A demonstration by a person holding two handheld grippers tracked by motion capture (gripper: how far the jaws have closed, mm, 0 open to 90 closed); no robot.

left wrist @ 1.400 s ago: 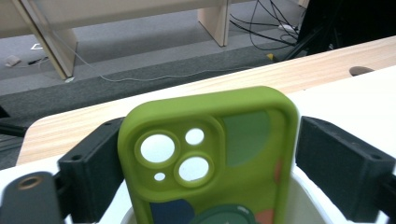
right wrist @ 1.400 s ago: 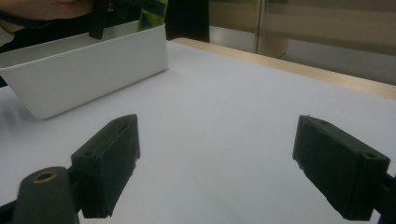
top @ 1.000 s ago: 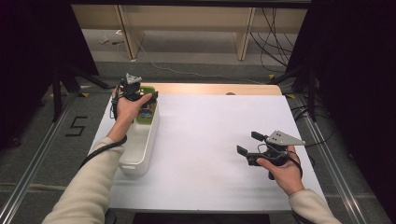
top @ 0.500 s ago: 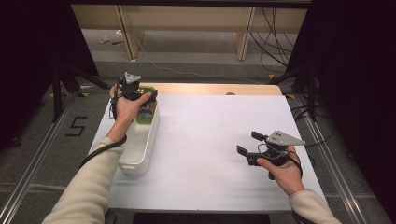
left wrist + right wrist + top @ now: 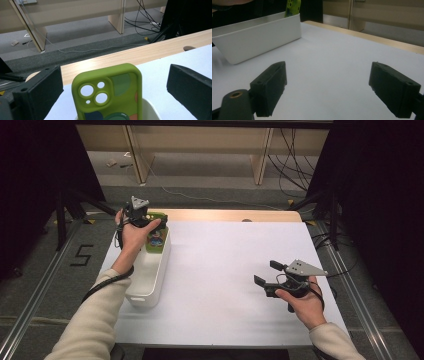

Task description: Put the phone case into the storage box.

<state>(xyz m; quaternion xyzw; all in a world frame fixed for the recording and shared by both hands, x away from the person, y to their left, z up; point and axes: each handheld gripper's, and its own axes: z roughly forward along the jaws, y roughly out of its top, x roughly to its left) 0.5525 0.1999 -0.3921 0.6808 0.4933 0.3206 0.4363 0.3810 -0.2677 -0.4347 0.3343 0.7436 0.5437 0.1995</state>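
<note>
Left gripper (image 5: 110, 82) hangs over the far end of the white bin (image 5: 150, 270), its jaws standing wide apart on either side of the green phone case (image 5: 108, 92) without pressing on it. That case stands upright in the bin's far end, camera holes at the top. White and long, the bin lies along the left side of the table (image 5: 225, 265). Well apart, at the right, the right gripper (image 5: 267, 275) rests with jaws spread over bare table.
</note>
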